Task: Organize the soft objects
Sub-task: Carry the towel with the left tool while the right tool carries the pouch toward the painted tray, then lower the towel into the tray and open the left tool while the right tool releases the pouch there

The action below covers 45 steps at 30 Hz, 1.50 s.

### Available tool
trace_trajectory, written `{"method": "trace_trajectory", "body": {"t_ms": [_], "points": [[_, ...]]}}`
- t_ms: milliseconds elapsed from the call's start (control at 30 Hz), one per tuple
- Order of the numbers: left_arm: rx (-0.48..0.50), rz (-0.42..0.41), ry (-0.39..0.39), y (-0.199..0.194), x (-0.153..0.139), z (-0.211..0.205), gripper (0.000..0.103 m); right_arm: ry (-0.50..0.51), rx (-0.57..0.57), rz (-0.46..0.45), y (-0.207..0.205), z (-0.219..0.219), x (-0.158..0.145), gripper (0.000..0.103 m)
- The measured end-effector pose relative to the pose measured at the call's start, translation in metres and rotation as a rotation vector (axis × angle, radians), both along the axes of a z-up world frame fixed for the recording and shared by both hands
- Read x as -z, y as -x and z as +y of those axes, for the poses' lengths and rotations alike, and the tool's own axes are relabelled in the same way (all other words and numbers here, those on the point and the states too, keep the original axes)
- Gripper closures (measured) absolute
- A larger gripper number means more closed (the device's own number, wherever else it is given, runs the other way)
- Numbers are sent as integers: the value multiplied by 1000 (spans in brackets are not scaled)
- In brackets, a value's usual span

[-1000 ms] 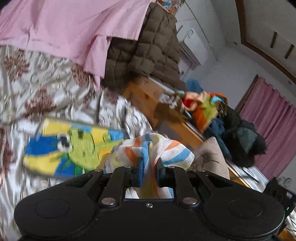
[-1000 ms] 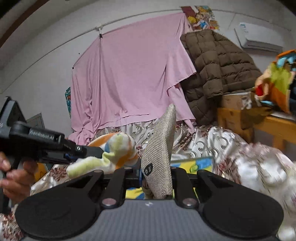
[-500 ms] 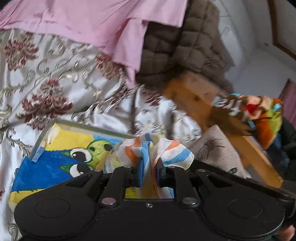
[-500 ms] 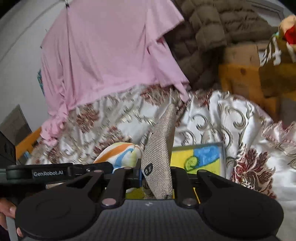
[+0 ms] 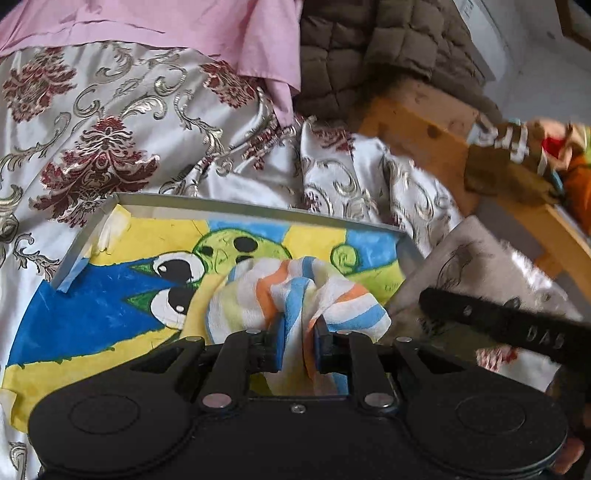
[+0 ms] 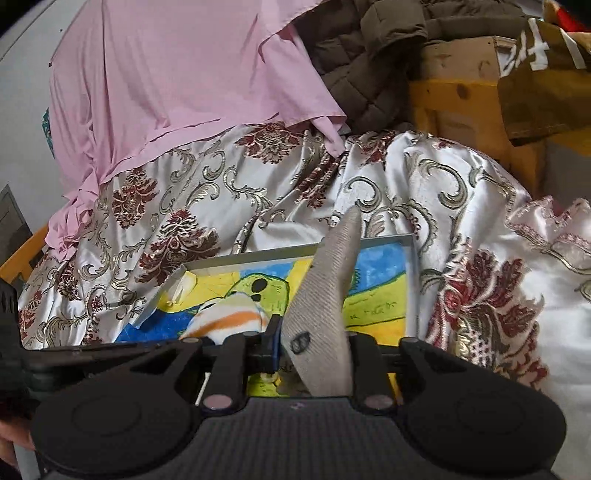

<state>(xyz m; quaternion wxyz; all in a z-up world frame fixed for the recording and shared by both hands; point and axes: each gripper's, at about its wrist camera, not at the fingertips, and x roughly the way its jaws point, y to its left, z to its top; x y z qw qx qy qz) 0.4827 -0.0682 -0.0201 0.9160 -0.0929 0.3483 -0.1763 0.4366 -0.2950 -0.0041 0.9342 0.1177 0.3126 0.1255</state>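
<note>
A striped orange, blue and yellow cloth (image 5: 295,291) sits bunched between the pads of my left gripper (image 5: 297,343), low over a shallow metal tray (image 5: 258,206) lined with a cartoon drawing. The pads still press the cloth while the jaws are opening. My right gripper (image 6: 312,347) has a folded beige woven cloth (image 6: 325,288) standing upright between its fingers over the tray's (image 6: 258,254) right half; its jaws are opening too, still touching the cloth. The striped cloth (image 6: 229,314) shows just left of the beige cloth (image 5: 476,266), the two side by side.
The tray lies on a white satin bedspread with red and gold flowers (image 5: 110,129). Behind it hang a pink sheet (image 5: 147,22) and a brown quilted jacket (image 5: 369,48). A wooden frame (image 5: 417,125) with piled clothes stands at the right.
Both grippers have come down and forward with their cloths, from above the bed to just over the tray. The tray now fills the lower middle of both views.
</note>
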Motion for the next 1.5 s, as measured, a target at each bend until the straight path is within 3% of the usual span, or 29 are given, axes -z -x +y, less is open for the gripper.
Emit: {"method": "trace_trajectory", "body": {"t_ms": [200, 267, 300, 500, 567, 800, 867, 1033, 1100, 1267, 1500], "points": [[30, 12, -72, 11, 6, -20, 82, 35, 34, 13, 9, -8, 1, 66], [35, 12, -88, 15, 6, -24, 80, 57, 32, 12, 16, -8, 1, 51], [36, 10, -92, 16, 6, -24, 80, 70, 27, 11, 19, -7, 1, 49], [7, -5, -77, 27, -3, -21, 64, 162, 4, -9, 43, -1, -3, 27], [-4, -21, -73, 34, -8, -19, 53, 166, 6, -15, 50, -2, -7, 17], [-45, -81, -63, 65, -30, -13, 37, 195, 32, -22, 75, -4, -16, 1], [-48, -94, -76, 76, -37, -11, 29, 210, 41, -24, 83, -4, -20, 0], [-56, -124, -91, 110, -52, -2, 28, 256, 70, -64, 110, -4, -36, 0], [-73, -141, -72, 128, -59, 3, 27, 258, 78, -105, 127, -3, -46, 0], [-119, -206, -40, 175, -77, 16, 12, 299, 61, -234, 182, 8, -77, 0], [-164, -306, -61, 247, -105, 32, 1, 295, 90, -339, 250, 24, -105, 0]]}}
